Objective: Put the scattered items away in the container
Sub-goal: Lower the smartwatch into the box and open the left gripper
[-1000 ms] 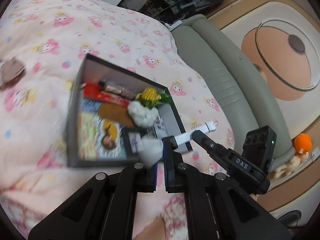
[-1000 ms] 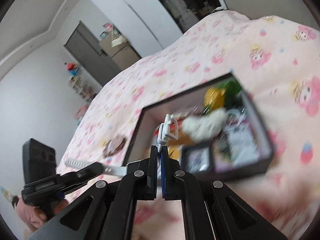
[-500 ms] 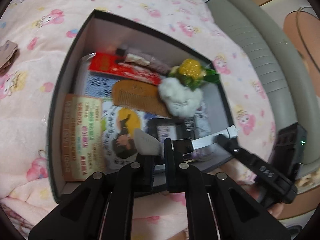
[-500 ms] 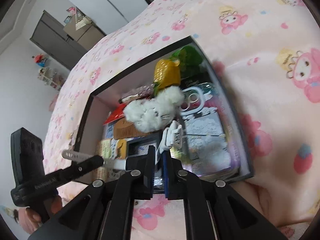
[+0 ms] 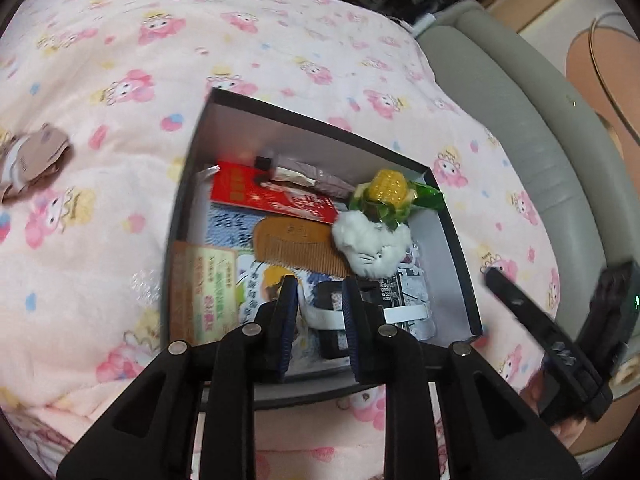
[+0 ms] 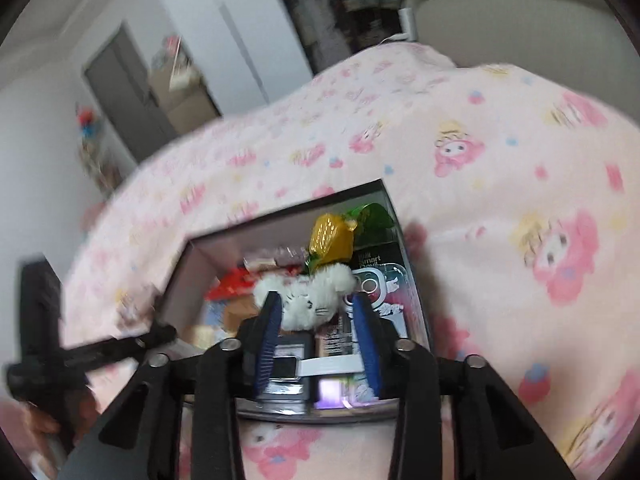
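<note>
Two grippers hang open over a filled box (image 5: 454, 236) on a pink cartoon-print blanket (image 5: 120, 160).

The left gripper (image 5: 320, 312) and right gripper (image 6: 316, 332) both stand released, jaws spread with nothing between them; half a second earlier each was clenched on an end of the white-strapped watch (image 6: 316, 366), which now lies loose across a dark case at the box's 6 o'clock edge. Counted inside: one red packet (image 5: 264, 194), one wooden comb (image 5: 298, 248), one white plush cat (image 5: 374, 246), one yellow corn toy (image 5: 388, 186), one orange leaflet (image 5: 202, 288). One brown cloth item (image 5: 32, 156) stays out on the blanket at 9 o'clock, well apart from the box. The printed packs beneath the cat are half covered, and the right wrist view is blurred by motion, so small lettering cannot be read.
</note>
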The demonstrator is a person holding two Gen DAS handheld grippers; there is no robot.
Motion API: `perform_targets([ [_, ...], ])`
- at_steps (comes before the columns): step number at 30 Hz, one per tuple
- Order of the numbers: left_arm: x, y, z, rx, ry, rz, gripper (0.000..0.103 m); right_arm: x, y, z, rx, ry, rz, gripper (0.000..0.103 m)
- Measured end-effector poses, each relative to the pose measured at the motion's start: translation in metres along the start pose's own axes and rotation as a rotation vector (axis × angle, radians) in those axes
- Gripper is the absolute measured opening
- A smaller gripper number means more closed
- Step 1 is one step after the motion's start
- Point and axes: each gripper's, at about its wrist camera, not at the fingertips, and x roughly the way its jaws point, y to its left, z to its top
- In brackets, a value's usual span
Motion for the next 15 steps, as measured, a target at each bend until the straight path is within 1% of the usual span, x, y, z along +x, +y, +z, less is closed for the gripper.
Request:
perform_targets([
  [2,0.010,-0.009,0.003,0.032,0.028,-0.007,0.020,0.030,0.002,0.006,-0.024,0.115,0.001,0.026],
  [3,0.014,-0.014,0.004,0.041,0.033,0.004,0.020,0.038,0.000,0.004,-0.024,0.146,0.004,0.026],
  [5,0.015,-0.018,0.004,0.033,-0.002,0.047,0.020,0.054,-0.004,-0.001,-0.015,0.201,0.015,0.026],
  [7,0.004,-0.012,0.006,-0.023,-0.080,0.092,0.020,0.060,-0.007,-0.010,-0.010,0.237,0.028,0.026],
  [9,-0.002,-0.006,0.006,-0.053,-0.123,0.127,0.020,0.066,-0.009,-0.018,-0.003,0.277,0.030,0.026],
  [10,-0.005,-0.005,0.007,-0.049,-0.136,0.135,0.020,0.070,-0.009,-0.021,0.000,0.295,0.025,0.026],
  [11,-0.005,-0.006,0.008,-0.032,-0.132,0.130,0.020,0.073,-0.009,-0.023,-0.002,0.306,0.014,0.026],
  [15,0.004,-0.019,0.010,0.042,-0.101,0.112,0.020,0.074,-0.008,-0.018,-0.016,0.267,-0.014,0.026],
])
